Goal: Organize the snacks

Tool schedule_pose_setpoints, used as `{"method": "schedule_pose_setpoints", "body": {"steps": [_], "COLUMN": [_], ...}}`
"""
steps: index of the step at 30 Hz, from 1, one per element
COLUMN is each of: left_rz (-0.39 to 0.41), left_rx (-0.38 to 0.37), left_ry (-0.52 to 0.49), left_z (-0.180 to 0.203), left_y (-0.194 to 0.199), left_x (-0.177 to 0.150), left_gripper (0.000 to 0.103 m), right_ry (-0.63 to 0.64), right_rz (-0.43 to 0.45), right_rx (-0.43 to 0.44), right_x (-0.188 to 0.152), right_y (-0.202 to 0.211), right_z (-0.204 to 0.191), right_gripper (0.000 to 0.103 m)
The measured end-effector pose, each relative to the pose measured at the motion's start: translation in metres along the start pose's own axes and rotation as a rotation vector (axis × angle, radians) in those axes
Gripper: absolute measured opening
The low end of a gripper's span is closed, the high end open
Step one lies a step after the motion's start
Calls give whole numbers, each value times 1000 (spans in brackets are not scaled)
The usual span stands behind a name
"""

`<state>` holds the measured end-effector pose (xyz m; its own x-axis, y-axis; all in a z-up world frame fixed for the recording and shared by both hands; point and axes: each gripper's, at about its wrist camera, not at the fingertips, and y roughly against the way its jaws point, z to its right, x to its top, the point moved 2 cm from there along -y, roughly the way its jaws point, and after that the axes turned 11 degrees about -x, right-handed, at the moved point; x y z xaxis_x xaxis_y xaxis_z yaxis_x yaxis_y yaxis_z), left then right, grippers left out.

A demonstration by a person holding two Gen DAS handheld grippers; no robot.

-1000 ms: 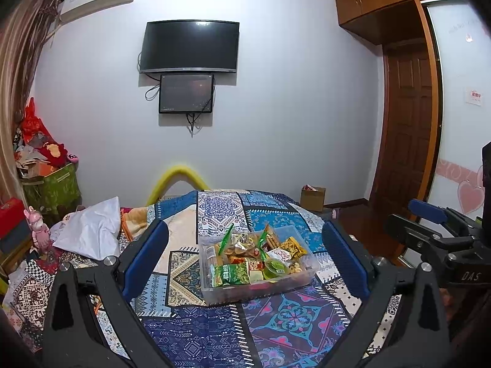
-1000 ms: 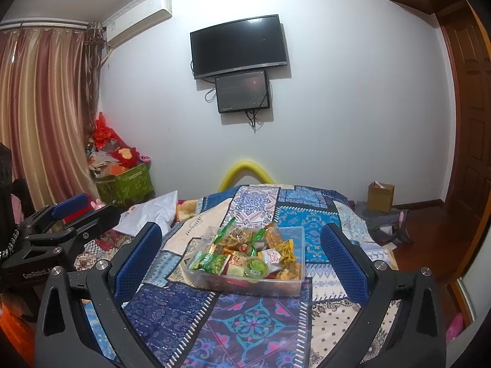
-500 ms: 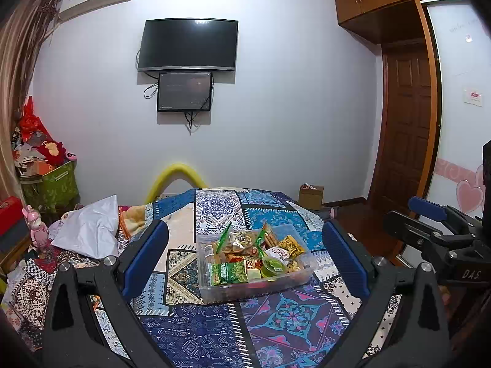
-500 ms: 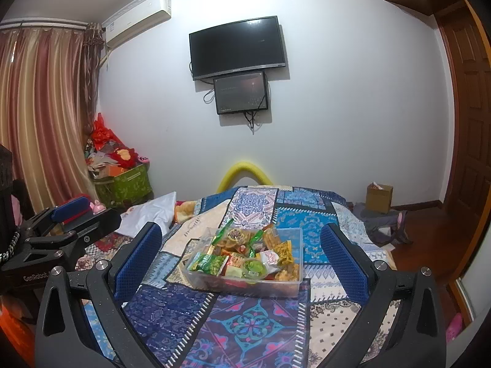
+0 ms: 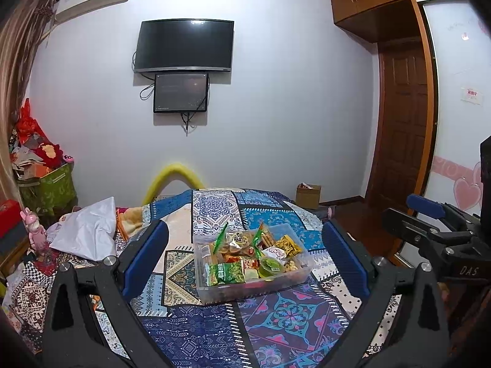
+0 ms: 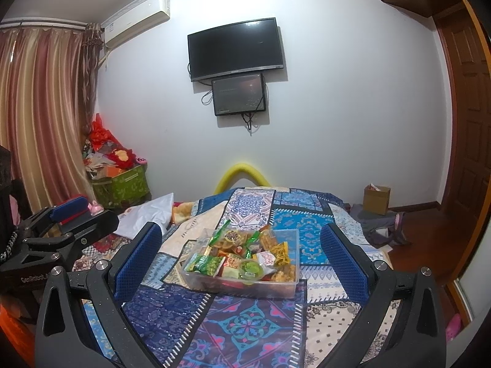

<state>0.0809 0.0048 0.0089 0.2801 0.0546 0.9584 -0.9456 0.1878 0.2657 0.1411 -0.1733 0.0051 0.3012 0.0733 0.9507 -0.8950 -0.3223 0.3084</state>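
Snacks fill a clear plastic box that sits in the middle of both views, on a bed with a blue patterned quilt.

Nearest the camera in the left wrist view, the left gripper fills the bottom of the frame. Its two blue pads are wide apart, one on each side of the box, and hold nothing. The right gripper looks the same in its own view: pads far apart and empty, with the box between them but farther off. Neither gripper touches the box.

Inside the box, a green packet lies at the front. A small green cup sits just beside it. Yellow chips are near the back right corner.

Farther back, a white cloth lies at the left side of the bed. A yellow foam tube bends up behind the bed. High on the far wall hangs a black TV with a smaller screen right under it.
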Motion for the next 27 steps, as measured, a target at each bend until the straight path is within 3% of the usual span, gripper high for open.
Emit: {"method": "schedule_pose_setpoints", "body": {"steps": [27], "left_rz": [-26], "left_rx": [-11], "left_ry": [-11], "left_z": [7], "left_y": [-9], "left_x": [-1], "left_gripper": [101], "right_ry": [-19], "right_rz": [-2], "right_rx": [-10], "right_x": [-3], "right_y": [-2], "right_z": [8], "right_gripper": [103]}}
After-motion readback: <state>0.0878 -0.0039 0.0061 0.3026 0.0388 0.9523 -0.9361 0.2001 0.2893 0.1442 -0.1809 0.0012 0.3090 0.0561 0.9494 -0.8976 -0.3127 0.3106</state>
